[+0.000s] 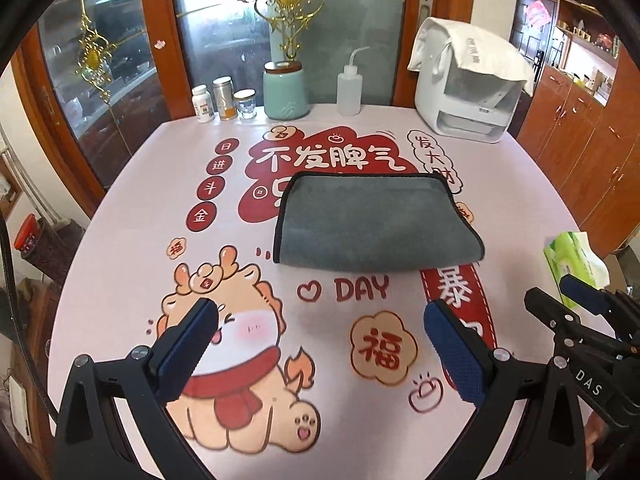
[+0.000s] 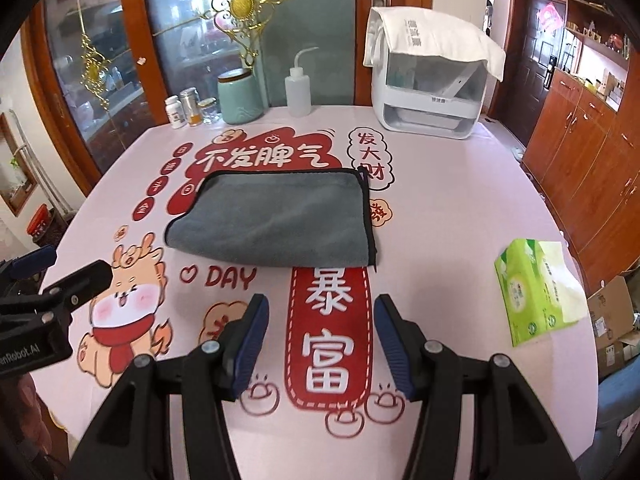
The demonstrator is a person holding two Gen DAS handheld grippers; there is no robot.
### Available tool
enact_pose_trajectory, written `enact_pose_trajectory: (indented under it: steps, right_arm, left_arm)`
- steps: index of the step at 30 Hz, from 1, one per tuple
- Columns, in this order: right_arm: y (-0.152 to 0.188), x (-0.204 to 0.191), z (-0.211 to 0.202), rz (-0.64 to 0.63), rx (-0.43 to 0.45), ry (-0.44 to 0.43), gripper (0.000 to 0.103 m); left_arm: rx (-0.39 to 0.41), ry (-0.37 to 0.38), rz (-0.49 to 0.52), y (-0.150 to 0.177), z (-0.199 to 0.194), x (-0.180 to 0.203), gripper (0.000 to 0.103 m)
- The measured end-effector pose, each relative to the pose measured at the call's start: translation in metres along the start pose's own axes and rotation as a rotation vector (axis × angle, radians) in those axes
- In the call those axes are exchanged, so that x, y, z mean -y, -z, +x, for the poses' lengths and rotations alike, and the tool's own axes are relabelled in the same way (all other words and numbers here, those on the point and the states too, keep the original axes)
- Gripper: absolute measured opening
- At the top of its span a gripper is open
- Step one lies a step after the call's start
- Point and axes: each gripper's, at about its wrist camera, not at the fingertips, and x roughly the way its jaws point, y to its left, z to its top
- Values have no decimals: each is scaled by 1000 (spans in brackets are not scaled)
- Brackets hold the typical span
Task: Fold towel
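A grey towel (image 1: 372, 222) with black edging lies folded flat near the middle of the printed pink tablecloth (image 1: 120, 280); it also shows in the right wrist view (image 2: 280, 220). My left gripper (image 1: 320, 316) is open and empty, held above the cloth well short of the towel's near edge. My right gripper (image 2: 320, 312) is open and empty too, short of the towel's near right corner. The right gripper also shows at the right edge of the left wrist view (image 1: 560, 288), and the left gripper at the left edge of the right wrist view (image 2: 60, 272).
At the table's back stand small jars (image 1: 222, 100), a green canister (image 1: 285, 90), a squeeze bottle (image 1: 348, 88) and a white appliance (image 1: 472, 96) draped with a cloth. A green tissue pack (image 2: 536, 292) lies at the right edge. Wooden cabinets (image 2: 580, 160) stand to the right.
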Motion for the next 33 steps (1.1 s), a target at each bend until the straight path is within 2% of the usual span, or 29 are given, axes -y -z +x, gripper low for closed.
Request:
enact_pose_trajectory:
  steps: [4, 12, 22, 33]
  right_arm:
    - [13, -3, -22, -2, 14, -9, 55]
    - [38, -11, -62, -35, 37, -45, 55]
    - [68, -19, -111, -84, 62, -71, 55]
    - [82, -31, -143, -79, 73, -68, 56]
  left_arm:
    - [25, -19, 20, 14, -25, 5, 102]
    - [30, -4, 53, 43, -72, 20, 102]
    - [100, -15, 62, 74, -143, 34, 102]
    - [97, -31, 37, 92, -179, 30, 102]
